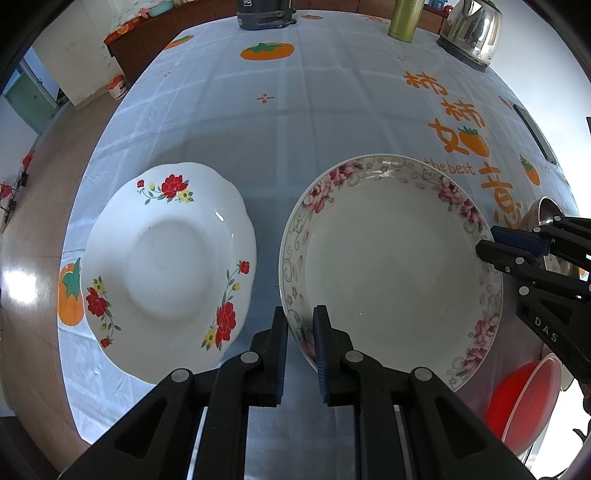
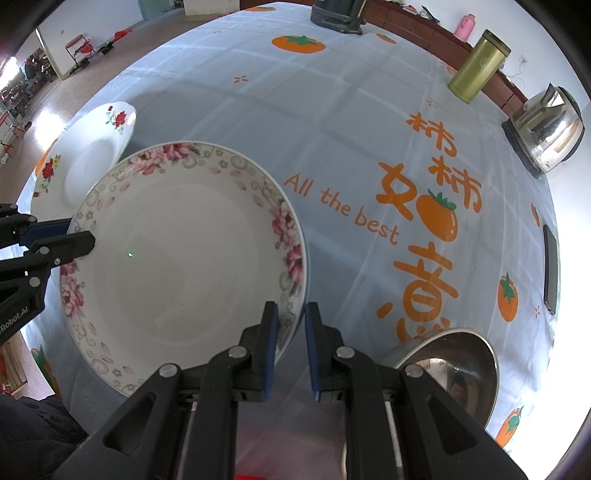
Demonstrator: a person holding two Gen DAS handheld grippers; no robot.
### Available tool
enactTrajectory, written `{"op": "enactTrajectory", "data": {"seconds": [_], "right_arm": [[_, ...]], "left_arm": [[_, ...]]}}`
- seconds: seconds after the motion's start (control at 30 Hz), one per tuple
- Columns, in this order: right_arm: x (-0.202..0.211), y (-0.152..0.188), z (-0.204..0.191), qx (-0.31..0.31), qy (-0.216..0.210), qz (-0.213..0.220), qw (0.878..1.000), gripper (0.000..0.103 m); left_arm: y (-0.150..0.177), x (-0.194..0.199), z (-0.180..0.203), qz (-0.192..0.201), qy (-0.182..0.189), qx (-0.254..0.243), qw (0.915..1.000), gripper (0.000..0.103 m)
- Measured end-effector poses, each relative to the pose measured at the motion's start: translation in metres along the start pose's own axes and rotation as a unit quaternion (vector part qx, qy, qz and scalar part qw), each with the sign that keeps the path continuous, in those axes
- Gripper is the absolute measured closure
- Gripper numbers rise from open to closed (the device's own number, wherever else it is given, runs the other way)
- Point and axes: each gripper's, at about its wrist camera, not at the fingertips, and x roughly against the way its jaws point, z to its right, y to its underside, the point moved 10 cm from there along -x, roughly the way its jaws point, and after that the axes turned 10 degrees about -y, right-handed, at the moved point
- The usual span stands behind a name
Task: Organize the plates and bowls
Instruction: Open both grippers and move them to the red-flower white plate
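Observation:
A white plate with a pink-flower rim (image 1: 391, 266) sits on the table; it also shows in the right wrist view (image 2: 184, 258). My left gripper (image 1: 300, 347) straddles its left rim, one finger inside and one outside, with a gap to the rim. My right gripper (image 2: 291, 343) straddles the opposite rim the same way; it also shows in the left wrist view (image 1: 493, 243). A white scalloped plate with red flowers (image 1: 170, 266) lies beside it on the left, also in the right wrist view (image 2: 85, 158).
A steel bowl (image 2: 454, 373) lies near the right gripper. A red bowl (image 1: 524, 402) sits at the table's right edge. A green tumbler (image 2: 478, 66), a steel kettle (image 2: 546, 129), a dark object (image 1: 264, 14) and a phone (image 2: 550, 273) stand farther off on the persimmon tablecloth (image 1: 295, 122).

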Motion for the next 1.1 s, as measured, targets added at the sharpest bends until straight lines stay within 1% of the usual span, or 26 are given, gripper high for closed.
{"op": "enactTrajectory", "data": {"seconds": [0.23,0.43,0.53,0.67,0.73,0.83,0.93,1.1], "right_arm": [[-0.003,0.001,-0.002,-0.005,-0.001,0.0,1.0,0.082],[-0.003,0.002,-0.002,-0.008,0.001,0.0,1.0,0.081],[0.004,0.0,-0.004,-0.006,0.004,0.008,1.0,0.082],[0.021,-0.011,-0.011,-0.002,0.001,0.027,1.0,0.079],[0.027,-0.018,-0.018,0.0,-0.01,0.037,0.999,0.079],[0.035,-0.033,-0.037,0.003,-0.044,0.053,0.998,0.079],[0.032,-0.049,-0.064,0.013,-0.082,0.05,0.995,0.079],[0.022,-0.071,-0.1,0.031,-0.113,0.044,0.992,0.079]], "left_arm": [[0.004,-0.002,0.001,-0.009,0.003,0.002,1.0,0.087],[0.005,0.004,-0.006,0.001,0.016,0.014,0.9998,0.086],[0.005,0.013,-0.024,0.016,0.002,0.027,0.9995,0.086],[0.009,0.018,-0.049,0.019,0.002,0.056,0.9982,0.086],[0.011,0.015,-0.065,0.015,-0.002,0.076,0.997,0.086],[0.016,0.008,-0.093,0.006,-0.013,0.108,0.9941,0.086],[0.018,0.001,-0.121,-0.001,-0.023,0.139,0.99,0.086],[0.026,-0.012,-0.163,-0.014,-0.04,0.179,0.9829,0.086]]}}
